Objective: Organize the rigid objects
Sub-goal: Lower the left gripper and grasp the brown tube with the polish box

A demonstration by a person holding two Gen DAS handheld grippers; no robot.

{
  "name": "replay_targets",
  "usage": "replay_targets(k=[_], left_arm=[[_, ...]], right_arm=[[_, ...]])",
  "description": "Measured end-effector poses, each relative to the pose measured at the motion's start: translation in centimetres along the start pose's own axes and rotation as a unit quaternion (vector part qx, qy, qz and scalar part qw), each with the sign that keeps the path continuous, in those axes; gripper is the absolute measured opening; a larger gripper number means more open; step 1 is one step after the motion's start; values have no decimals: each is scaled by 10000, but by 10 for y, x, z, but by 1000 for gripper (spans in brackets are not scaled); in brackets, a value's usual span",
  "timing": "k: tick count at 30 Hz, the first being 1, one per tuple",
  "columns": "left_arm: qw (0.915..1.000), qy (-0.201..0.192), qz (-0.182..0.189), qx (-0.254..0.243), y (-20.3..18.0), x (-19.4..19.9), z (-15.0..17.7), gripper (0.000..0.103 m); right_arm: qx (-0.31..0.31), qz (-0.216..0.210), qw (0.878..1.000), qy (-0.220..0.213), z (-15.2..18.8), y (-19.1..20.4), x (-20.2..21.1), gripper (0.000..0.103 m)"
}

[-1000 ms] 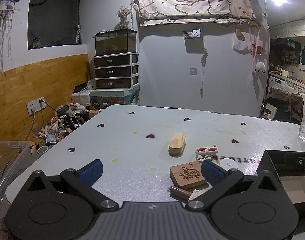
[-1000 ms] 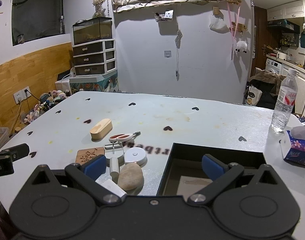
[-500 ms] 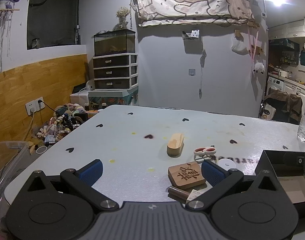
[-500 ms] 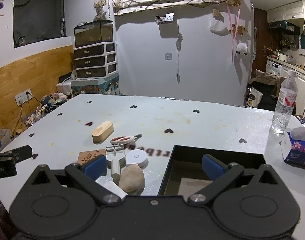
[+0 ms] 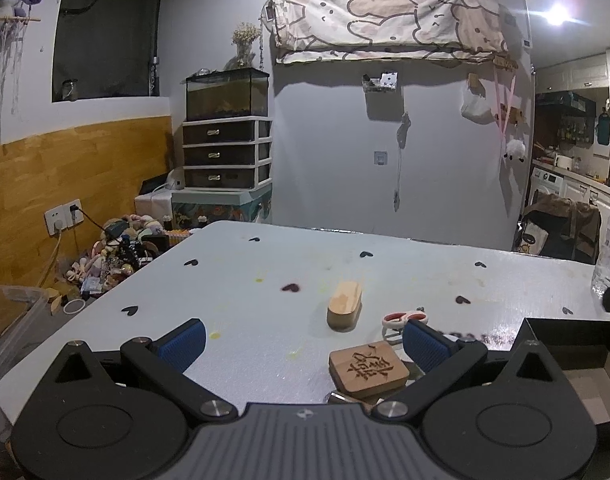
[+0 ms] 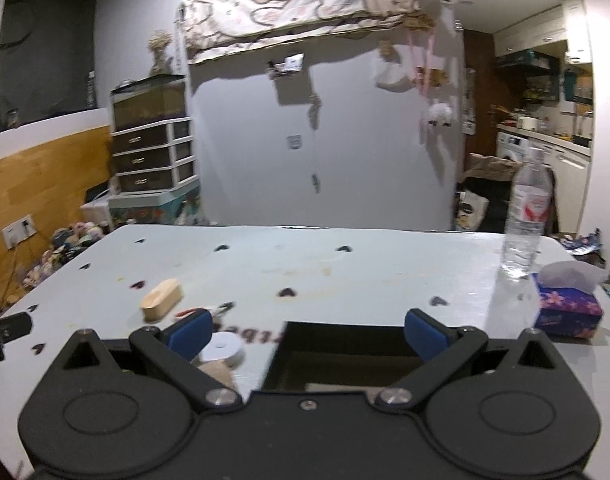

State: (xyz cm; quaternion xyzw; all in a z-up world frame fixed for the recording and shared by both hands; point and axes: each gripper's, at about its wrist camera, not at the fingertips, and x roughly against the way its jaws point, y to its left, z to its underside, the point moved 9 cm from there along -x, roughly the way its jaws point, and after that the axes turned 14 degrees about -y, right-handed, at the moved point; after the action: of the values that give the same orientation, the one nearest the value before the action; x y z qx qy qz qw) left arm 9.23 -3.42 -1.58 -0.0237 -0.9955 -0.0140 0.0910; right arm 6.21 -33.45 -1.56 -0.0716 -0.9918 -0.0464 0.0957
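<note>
Big pale desk (image 5: 265, 320) w/ little black hearts printed on it takes up most of both views. On its right side sits an open black box (image 6: 345, 344), right in front of the right gripper (image 6: 307, 334), whose jaws are spread wide w/ nothing between them but the box's near-left corner. Left gripper (image 5: 303, 340) is likewise wide open and empty, hovering low over the desk.

The loose stuff is clustered left of the box. The square wooden coaster (image 5: 368, 368) w/ a carved character lies just inside the left gripper's right blue pad (image 5: 425, 346), not touched as far as I can tell. Further out, roughly centre-right betw the left jaws, is the oval wooden block (image 5: 345, 306). Red-handled scissors (image 5: 401, 318) peek out behind that right pad. In the right wrist view (blurry) a white round tape measure (image 6: 223, 346) and a beige stone (image 6: 219, 374) sit by the right gripper's left pad, mostly outside the gap.

Off to the far right: water bottle (image 6: 527, 224) and a tissue box (image 6: 567, 304), well apart from the rest.
</note>
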Motion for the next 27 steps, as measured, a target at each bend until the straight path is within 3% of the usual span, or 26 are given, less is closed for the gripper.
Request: replay_targets(k=[5,12,19,27], left_arm=[[9999,-83,81,-24,-8,-11,7,103],[9998,117,181,-53,-23,-26,28,103],[9986,474,237,-30,-33,-39,56,103],[9962,779,387,-96,-38,-48,85,103]], right_arm=[[-112,493,9987,78,8,-39,2,101],[-272,1182,9917,423,34,-99,9,86],[-539,1355,9850,921,71,-126,13,56],[-794,1257,9800,1321,99,-123,14,20]])
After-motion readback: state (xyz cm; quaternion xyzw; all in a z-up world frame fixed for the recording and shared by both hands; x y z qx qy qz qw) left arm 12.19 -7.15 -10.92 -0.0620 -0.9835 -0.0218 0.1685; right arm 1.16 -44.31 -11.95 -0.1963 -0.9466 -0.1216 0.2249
